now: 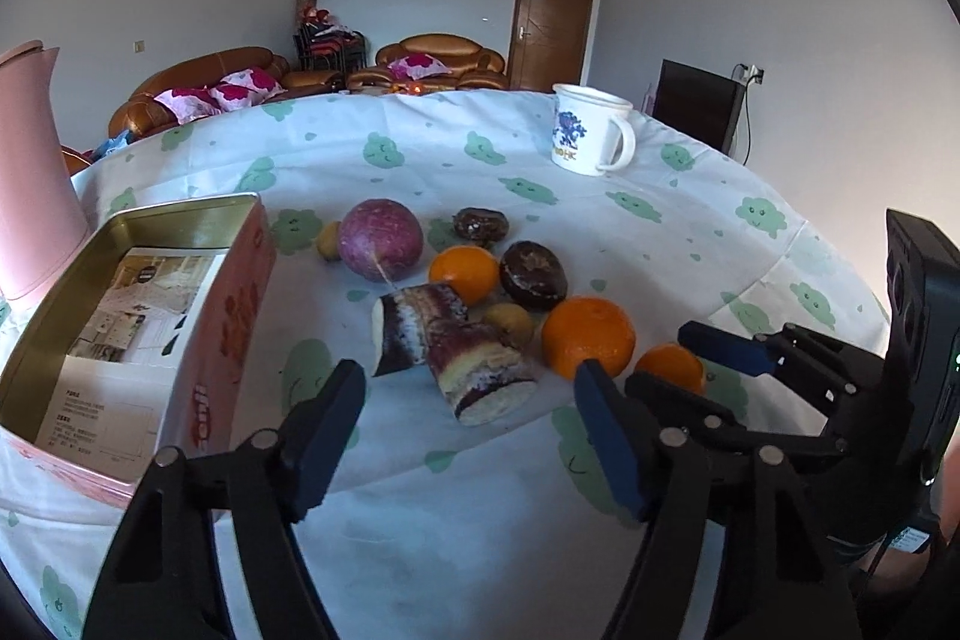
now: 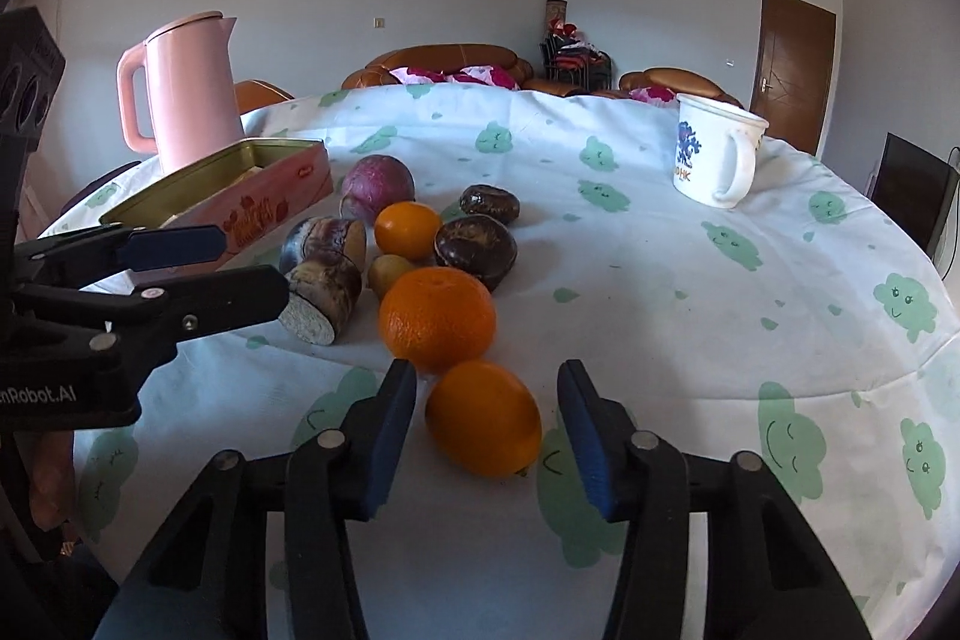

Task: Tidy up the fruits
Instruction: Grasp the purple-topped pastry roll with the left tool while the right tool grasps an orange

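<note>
Right gripper (image 2: 486,430) parted around nearest of three oranges (image 2: 483,418), pads apart from it, left gripper (image 1: 468,436) parted, empty, two cane pieces (image 1: 480,376) just ahead, tin (image 1: 180,220) left, mug (image 2: 714,154) beyond.

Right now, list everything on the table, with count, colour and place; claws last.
oranges: three, orange, front of the pile
sugarcane pieces: two, purple skin, left of the oranges
round purple fruit: one, by the tin
dark brown round items: two, behind the oranges
small yellowish fruits: two, within the pile
tin box: one, pink, open, left
kettle: one, pink, behind the tin
mug: one, white, far right
left claw: open, facing sugarcane
right claw: open, astride nearest orange
</note>
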`<state>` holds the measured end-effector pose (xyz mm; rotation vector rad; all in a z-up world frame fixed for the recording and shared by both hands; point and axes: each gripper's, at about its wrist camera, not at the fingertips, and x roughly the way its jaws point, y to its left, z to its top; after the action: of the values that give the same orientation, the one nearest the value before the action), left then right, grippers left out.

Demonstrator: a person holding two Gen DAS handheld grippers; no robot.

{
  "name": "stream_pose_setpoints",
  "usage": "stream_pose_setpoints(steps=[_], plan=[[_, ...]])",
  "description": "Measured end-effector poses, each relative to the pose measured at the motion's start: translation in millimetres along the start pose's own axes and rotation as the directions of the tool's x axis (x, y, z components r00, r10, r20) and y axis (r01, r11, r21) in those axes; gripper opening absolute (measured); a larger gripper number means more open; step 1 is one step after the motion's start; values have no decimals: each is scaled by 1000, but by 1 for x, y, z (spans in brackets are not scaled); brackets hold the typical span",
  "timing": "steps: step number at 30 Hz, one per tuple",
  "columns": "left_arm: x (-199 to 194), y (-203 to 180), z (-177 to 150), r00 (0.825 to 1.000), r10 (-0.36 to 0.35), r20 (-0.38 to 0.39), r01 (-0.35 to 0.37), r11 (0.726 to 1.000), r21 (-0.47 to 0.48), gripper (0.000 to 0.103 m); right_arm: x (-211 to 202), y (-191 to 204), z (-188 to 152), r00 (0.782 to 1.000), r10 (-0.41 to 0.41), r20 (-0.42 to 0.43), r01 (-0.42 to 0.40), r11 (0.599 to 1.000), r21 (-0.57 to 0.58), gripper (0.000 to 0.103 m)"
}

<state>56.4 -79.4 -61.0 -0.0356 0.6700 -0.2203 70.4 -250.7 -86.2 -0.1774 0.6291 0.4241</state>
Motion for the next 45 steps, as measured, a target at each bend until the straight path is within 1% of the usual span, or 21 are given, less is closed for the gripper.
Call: stream_pose_setpoints(steps=[2, 4, 6, 7, 12, 14, 15, 16, 20, 28, 37, 45], plan=[[6, -4, 1, 1000, 5, -17, -4, 1000, 14, 73, 1, -1, 0, 1000, 1, -7, -1, 1000, 2, 47], [13, -8, 2, 999, 3, -39, -2, 1000, 17, 67, 2, -1, -1, 1000, 3, -13, -3, 1000, 4, 47], [19, -8, 2, 998, 8, -64, -7, 1000, 14, 55, 2, -1, 0, 1000, 4, -13, -3, 1000, 5, 47], [22, -8, 2, 997, 7, -73, -6, 1000, 12, 54, 2, 0, 0, 1000, 5, -14, -5, 1000, 4, 47], [36, -7, 3, 994, 17, -110, -16, 1000, 15, 53, 4, 0, -1, 1000, 6, -25, -6, 1000, 1, 47], [41, -7, 4, 991, 14, -135, -13, 1000, 15, 52, 6, -1, 0, 999, 10, -39, -10, 1000, 2, 44], [43, -5, 5, 990, 9, -141, -9, 1000, 6, 48, 7, -1, 0, 999, 13, -42, -13, 1000, 1, 41], [43, -3, 5, 989, 5, -145, -5, 1000, -3, 48, 7, -1, -1, 999, 14, -43, -14, 1000, 1, 41], [41, -3, 4, 991, 3, -132, -4, 1000, -6, 46, 6, -1, -2, 999, 24, -35, -23, 1000, 8, 40], [31, 0, 3, 996, -10, -86, 10, 1000, -3, 41, -1, -1, -2, 999, 26, 22, -27, 999, 23, 40], [20, -4, 3, 999, 6, -35, -4, 999, 36, 40, -6, 0, -1, 998, 7, 58, -8, 1000, 16, 40], [9, 1, 1, 1000, 1, 5, -1, 1000, 31, 40, -19, -1, 3, 995, -4, 103, 3, 1000, 9, 40]])
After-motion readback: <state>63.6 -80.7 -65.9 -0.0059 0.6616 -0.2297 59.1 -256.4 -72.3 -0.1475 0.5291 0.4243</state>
